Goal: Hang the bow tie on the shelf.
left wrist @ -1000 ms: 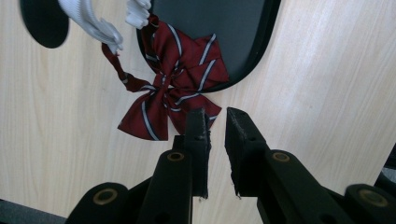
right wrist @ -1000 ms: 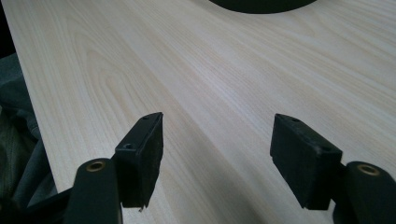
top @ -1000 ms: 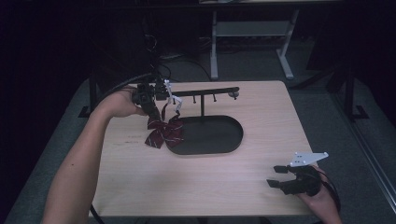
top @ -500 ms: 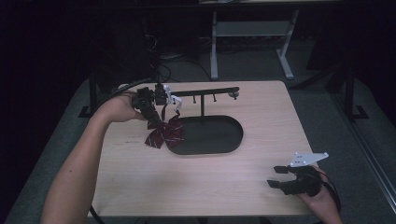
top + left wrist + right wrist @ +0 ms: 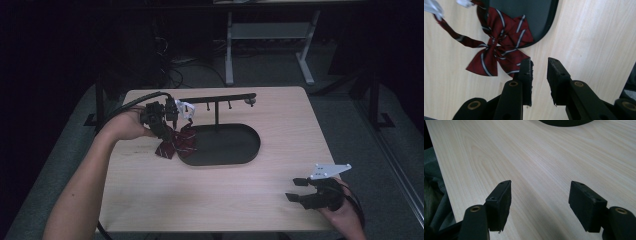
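Note:
A dark red bow tie (image 5: 175,143) with pale stripes lies flat, half on the table and half on the left end of the black oval stand base (image 5: 225,145). Its strap runs up to a white clasp (image 5: 187,109). My left gripper (image 5: 167,131) hovers just above the bow tie (image 5: 499,50). Its jaws have just been opening, and the narrow gap (image 5: 539,61) between them holds nothing. The left fingertip (image 5: 526,67) stands at the bow's edge. My right gripper (image 5: 296,189) rests at the table's near right corner, open (image 5: 540,192) over bare wood.
The stand's thin post carries a horizontal bar (image 5: 220,98) with small pegs, above the base. The wooden table (image 5: 210,200) ends close to the right hand. Desk legs and cables stand in the dark behind the table.
The left gripper has shifted slightly toward the near side above the bow tie, and its jaws stand a little wider. The bow tie and the right gripper have stayed put.

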Demonstrator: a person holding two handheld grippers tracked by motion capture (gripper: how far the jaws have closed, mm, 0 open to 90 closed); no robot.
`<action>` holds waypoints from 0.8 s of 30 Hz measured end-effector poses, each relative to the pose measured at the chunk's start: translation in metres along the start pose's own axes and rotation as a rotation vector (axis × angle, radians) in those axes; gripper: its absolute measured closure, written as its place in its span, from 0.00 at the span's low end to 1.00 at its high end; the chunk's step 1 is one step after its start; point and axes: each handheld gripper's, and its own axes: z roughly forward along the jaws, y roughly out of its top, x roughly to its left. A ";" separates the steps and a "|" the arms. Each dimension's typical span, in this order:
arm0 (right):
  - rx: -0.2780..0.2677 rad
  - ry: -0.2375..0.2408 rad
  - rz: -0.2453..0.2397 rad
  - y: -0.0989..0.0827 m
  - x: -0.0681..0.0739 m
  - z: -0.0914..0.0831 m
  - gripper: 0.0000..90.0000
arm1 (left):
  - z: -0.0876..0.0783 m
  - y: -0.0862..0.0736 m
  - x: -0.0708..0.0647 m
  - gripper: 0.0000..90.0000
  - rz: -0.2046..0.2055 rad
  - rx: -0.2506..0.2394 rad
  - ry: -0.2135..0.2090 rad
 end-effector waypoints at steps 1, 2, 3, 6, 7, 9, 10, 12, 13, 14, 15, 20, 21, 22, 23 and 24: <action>-0.001 -0.001 0.000 0.000 0.000 0.000 0.38 | 0.001 -0.001 -0.002 0.82 0.003 0.006 0.007; -0.004 0.000 0.000 0.000 0.000 -0.001 0.38 | 0.001 -0.002 -0.003 0.82 0.002 0.001 0.005; -0.004 0.000 0.001 0.000 0.000 -0.001 0.38 | 0.002 -0.003 -0.005 0.81 -0.003 -0.009 0.006; -0.006 0.003 0.003 -0.001 0.001 -0.002 0.38 | 0.004 -0.005 -0.008 0.81 0.005 -0.008 0.001; -0.006 0.003 0.005 -0.002 0.001 -0.002 0.38 | 0.006 -0.006 -0.009 0.81 -0.006 -0.007 -0.003; -0.005 0.001 0.007 -0.002 0.001 -0.002 0.38 | 0.007 -0.007 -0.010 0.80 -0.001 -0.004 -0.002; -0.006 0.002 0.007 -0.002 0.001 -0.003 0.38 | 0.008 -0.008 -0.011 0.80 -0.007 -0.011 -0.003; -0.007 0.001 0.007 -0.003 0.001 -0.003 0.38 | 0.008 -0.009 -0.011 0.79 -0.006 -0.017 -0.001; -0.009 0.000 0.013 -0.003 0.000 -0.003 0.38 | 0.009 -0.010 -0.011 0.79 -0.007 -0.020 0.000; -0.007 0.000 0.017 -0.003 0.001 -0.003 0.38 | 0.010 -0.010 -0.012 0.79 -0.006 -0.023 -0.002; -0.007 0.000 0.015 -0.003 0.000 -0.003 0.38 | 0.011 -0.011 -0.013 0.79 -0.006 -0.024 -0.005; -0.006 0.003 0.018 -0.004 -0.001 -0.002 0.38 | 0.017 -0.012 -0.017 0.78 -0.003 -0.030 -0.006; -0.005 0.002 0.018 -0.004 -0.001 -0.002 0.38 | 0.018 -0.012 -0.018 0.77 0.000 -0.031 -0.006; -0.004 0.002 0.020 -0.004 -0.001 -0.003 0.38 | 0.018 -0.012 -0.019 0.77 0.001 -0.031 -0.004; -0.004 0.002 0.020 -0.005 -0.001 -0.003 0.38 | 0.019 -0.013 -0.020 0.77 0.001 -0.032 -0.005; -0.004 0.001 0.019 -0.005 -0.001 -0.003 0.38 | 0.020 -0.013 -0.022 0.76 0.003 -0.031 -0.004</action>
